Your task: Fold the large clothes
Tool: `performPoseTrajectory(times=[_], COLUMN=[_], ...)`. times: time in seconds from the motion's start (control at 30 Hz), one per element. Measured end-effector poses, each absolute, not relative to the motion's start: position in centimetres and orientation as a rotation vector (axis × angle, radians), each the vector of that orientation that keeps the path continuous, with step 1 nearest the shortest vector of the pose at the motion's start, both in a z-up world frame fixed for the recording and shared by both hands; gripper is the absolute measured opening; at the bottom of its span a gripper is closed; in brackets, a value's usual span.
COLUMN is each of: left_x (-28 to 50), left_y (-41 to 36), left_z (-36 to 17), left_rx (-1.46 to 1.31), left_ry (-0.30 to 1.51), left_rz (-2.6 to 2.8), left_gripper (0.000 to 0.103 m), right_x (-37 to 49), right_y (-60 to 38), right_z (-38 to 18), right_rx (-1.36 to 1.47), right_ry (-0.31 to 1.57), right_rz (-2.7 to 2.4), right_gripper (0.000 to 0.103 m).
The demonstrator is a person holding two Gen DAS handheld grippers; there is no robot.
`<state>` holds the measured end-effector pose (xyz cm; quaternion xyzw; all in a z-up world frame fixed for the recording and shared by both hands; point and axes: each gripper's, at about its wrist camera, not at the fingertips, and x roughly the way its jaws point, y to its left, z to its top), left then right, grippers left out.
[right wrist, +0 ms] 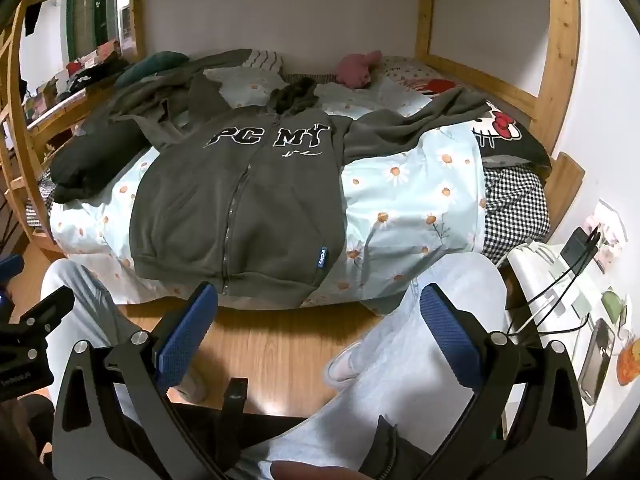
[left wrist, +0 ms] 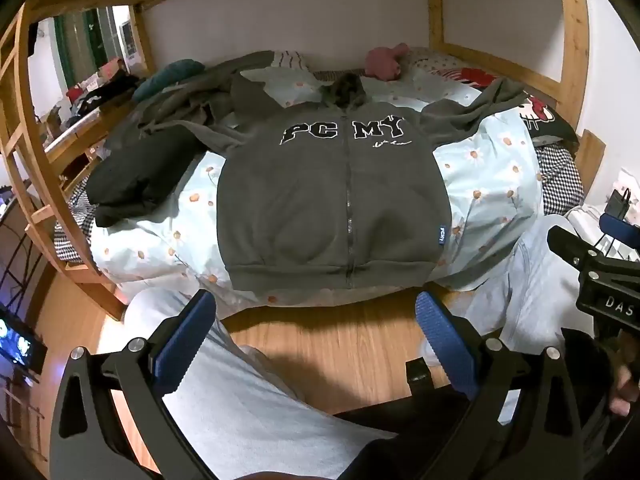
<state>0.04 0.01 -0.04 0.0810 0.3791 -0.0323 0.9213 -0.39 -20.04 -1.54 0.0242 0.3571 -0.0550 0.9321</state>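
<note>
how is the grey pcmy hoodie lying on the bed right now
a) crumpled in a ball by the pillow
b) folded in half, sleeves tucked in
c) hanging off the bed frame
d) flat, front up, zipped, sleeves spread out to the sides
d: the hoodie lies flat on the daisy-print duvet, lettering up, zipper closed, both sleeves spread outward, not yet folded.

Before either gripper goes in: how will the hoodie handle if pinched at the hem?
Probably floppy: the hoodie drapes over the quilt and its sleeves lie rumpled. Likely heavyish; the fleece looks thick, with a ribbed hem. It should drag rather than slide, cloth on cloth. Both grippers, left and right, are open and clear.
</note>
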Motion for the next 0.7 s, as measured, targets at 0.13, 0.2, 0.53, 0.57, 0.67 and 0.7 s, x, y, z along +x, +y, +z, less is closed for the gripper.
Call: performPoseTrajectory(times=[0.13,0.2,0.53,0.57,0.67,0.7], left_x=[0.17,0.27,-0.04,-0.04,-0.11,0.08], left_y=[0.07,0.11,0.18,0.24,0.59,0.66], left_z=[-0.13,-0.25,-0.45,-0.56,-0.77,-0.94], left_rx=[0.166,0.164,0.169,0.168,0.167,0.169], left_ry=[0.78,0.783,0.78,0.783,0.792,0.793], left_rz=[-0.063,-0.063,-0.055,-0.056,-0.058,-0.057], left_gripper=[0.098,0.098,0.098,0.098,0.098,0.098], right_x=[-0.36,-0.35,-0.32,-0.28,-0.35,-0.39], right_y=[-20.01,-20.0,-19.85,-19.84,-19.89,-19.79], right_z=[-1.56,-1.55,-1.78,-1.62,-2.22,-2.3], right_rx=[0.05,0.049,0.05,0.05,0.05,0.05], right_ry=[0.734,0.735,0.74,0.74,0.741,0.742], right_rz=[-0.11,-0.113,-0.108,-0.107,-0.107,-0.107], right_gripper=[0.1,0.1,0.1,0.1,0.1,0.1])
